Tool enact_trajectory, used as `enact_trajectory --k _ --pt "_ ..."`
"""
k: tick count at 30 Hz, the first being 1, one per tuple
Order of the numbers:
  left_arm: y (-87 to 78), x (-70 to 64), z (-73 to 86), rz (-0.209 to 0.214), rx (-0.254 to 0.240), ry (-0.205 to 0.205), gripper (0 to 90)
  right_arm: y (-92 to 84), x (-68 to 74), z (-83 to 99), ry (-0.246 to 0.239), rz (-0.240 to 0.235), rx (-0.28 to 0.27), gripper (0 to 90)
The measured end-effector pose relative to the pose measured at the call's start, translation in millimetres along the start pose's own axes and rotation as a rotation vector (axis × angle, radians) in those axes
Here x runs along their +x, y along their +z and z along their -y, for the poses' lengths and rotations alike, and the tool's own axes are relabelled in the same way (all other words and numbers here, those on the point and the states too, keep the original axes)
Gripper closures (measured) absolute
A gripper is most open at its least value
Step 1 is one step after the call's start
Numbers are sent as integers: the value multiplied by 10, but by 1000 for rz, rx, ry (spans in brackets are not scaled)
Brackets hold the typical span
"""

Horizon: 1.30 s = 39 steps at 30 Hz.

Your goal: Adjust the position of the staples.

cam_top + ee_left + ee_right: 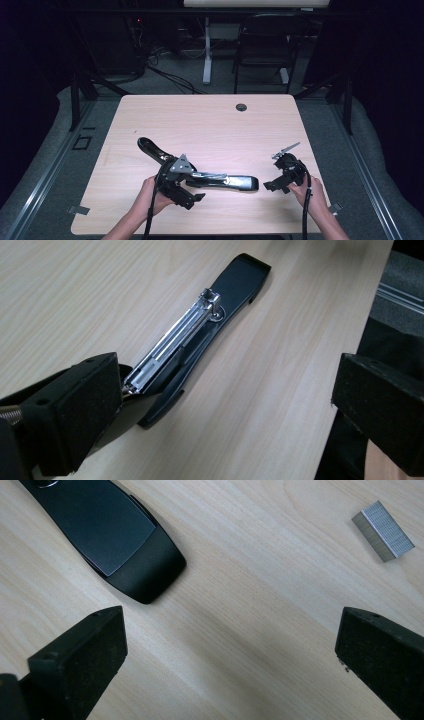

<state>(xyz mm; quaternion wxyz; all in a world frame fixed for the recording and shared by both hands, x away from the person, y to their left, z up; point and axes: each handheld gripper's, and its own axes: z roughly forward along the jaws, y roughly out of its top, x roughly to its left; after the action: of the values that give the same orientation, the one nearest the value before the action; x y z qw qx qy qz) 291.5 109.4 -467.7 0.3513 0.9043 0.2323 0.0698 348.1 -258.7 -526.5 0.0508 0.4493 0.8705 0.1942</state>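
A black stapler [235, 182] lies swung open flat on the wooden table [210, 125]. Its silver staple channel [175, 337] faces up and its other arm [150, 147] points to the far left. My left gripper [196, 188] hovers over the hinge and is open. In the left gripper view, the left gripper [230, 395] has its left jaw next to the channel's near end and its right jaw off past the table edge. My right gripper [274, 176] is open beside the stapler's rounded end [145, 575]. A strip of staples [384, 530] lies on the wood beyond the right gripper [232, 650].
A small round grommet [241, 107] sits near the table's far edge. Behind the table stand a black chair [265, 45] and a white desk leg [207, 55], with cables on the floor. The table's near edge runs close under both hands.
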Motion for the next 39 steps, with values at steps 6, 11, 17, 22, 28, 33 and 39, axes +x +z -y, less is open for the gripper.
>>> enact_trajectory --k 6,11,17,22,28,33,39 --pt "-49 -14 101 5 6 -5 1 12 -30 -2 8 9 7 0" --pt "-62 7 163 22 16 -11 1 -32 -93 -11 34 28 -15 4" --pt "-79 14 223 17 38 -13 1 -42 -149 -2 43 27 -14 9" --pt "-110 40 301 2 55 -32 1 -39 -188 -14 54 29 -24 17" --pt "-141 68 388 10 59 -48 1 -68 -290 -33 60 43 -38 48" --pt "-186 89 445 -7 58 -64 1 -84 -396 -74 67 29 -54 120" --pt "-220 97 549 -14 77 -80 1 -62 -440 -149 7 50 -28 137"
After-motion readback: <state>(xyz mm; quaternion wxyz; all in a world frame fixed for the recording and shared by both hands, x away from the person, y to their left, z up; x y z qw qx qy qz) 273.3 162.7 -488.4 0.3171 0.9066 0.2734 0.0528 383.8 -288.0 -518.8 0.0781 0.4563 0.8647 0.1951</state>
